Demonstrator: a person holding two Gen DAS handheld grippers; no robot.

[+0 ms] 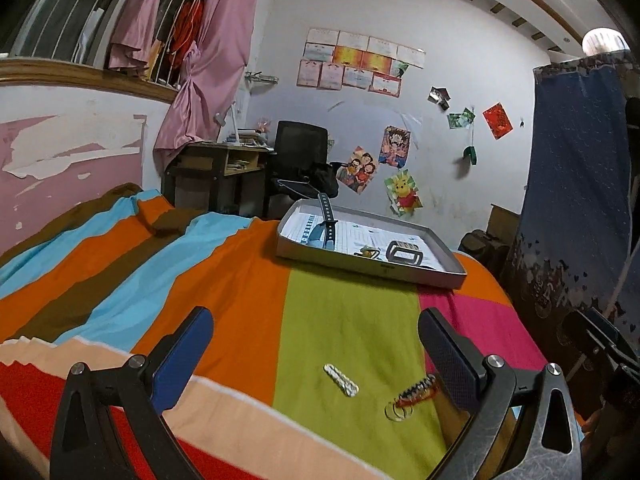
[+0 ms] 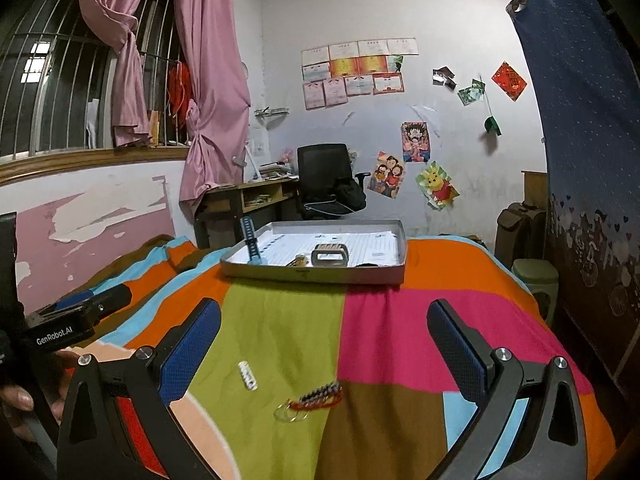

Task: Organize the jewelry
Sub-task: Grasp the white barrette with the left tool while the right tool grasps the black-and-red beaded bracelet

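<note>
Striped in orange, blue, green and pink, the bedspread (image 2: 376,320) on the bed carries everything. Both tools hang above its near edge, empty: the left tool (image 1: 316,348) has its jaws spread wide, and so does the right tool (image 2: 324,340).

Leftmost of the loose pieces is a small white beaded strip (image 2: 247,375), lying flat on the green patch near the bed's front edge. It looks light and limp, likely to droop from any grip; taking it across its narrow middle seems safest, since the low profile leaves little to catch.

Just right of it, apart, lies a braided red-and-black charm with metal rings (image 2: 310,400), also on the green, by the seam with the brown patch. The braid seems soft and grippy, the rings hard and slippery, so the braided body is probably the better hold.

Farther back, toward the bed's far edge, sits a shallow grey tray (image 2: 312,274), holding a blue watch strap (image 2: 252,242) at its left side and a grey buckle-like band (image 2: 330,256) near its middle.
</note>
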